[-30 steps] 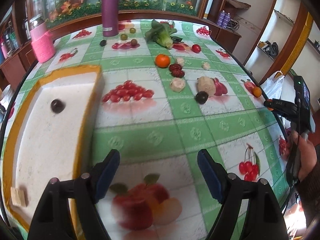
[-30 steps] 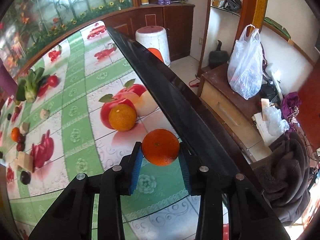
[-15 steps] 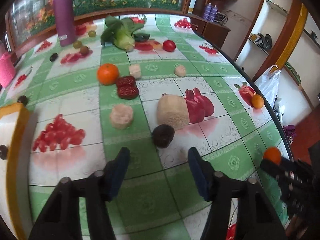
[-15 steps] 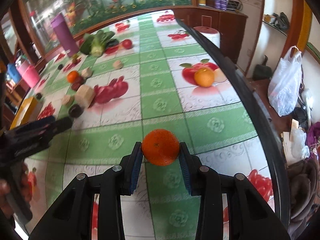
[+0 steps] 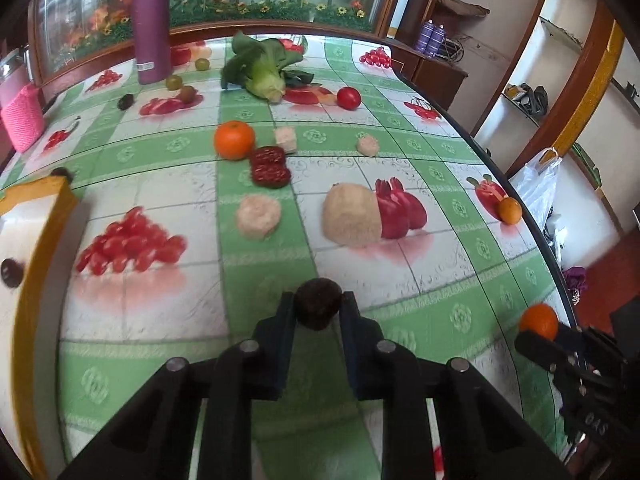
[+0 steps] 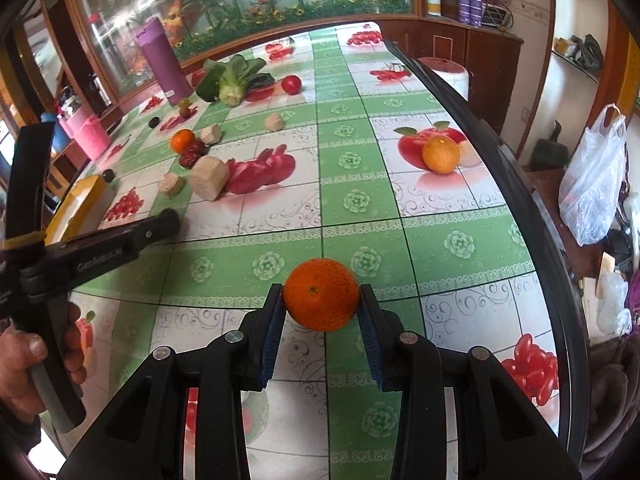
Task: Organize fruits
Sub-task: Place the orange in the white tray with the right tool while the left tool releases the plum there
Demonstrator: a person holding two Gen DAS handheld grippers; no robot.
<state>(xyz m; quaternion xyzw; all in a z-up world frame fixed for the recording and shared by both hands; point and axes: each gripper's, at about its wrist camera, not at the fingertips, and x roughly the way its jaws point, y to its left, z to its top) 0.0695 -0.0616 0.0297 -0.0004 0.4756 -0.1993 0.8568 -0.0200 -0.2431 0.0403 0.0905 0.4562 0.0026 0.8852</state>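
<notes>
My left gripper (image 5: 317, 300) is shut on a dark round fruit (image 5: 318, 314) just above the fruit-print tablecloth. A white tray with a yellow rim (image 5: 48, 216) lies to its left, with one dark fruit (image 5: 10, 274) inside. My right gripper (image 6: 322, 300) is shut on an orange (image 6: 322, 294) over the table's near part; in the left wrist view this orange (image 5: 538, 320) shows at the lower right. Loose oranges lie near the red dates (image 5: 234, 140) and by the right table edge (image 6: 440, 155). In the right wrist view the left gripper's arm (image 6: 120, 242) reaches in from the left, held by a hand.
Farther back lie beige chunks (image 5: 352, 216), red dates (image 5: 270, 166), a tomato (image 5: 349, 98), bok choy (image 5: 260, 68), small fruits and a purple bottle (image 5: 152, 20). A pink cup (image 5: 22, 120) stands far left. The table's dark edge (image 6: 516, 184) runs along the right, a plastic bag (image 6: 592, 184) beyond.
My left gripper moved from beside the tray over to the dark fruit and shut on it. My right gripper, still holding the orange, swung from the table's edge inward over the cloth.
</notes>
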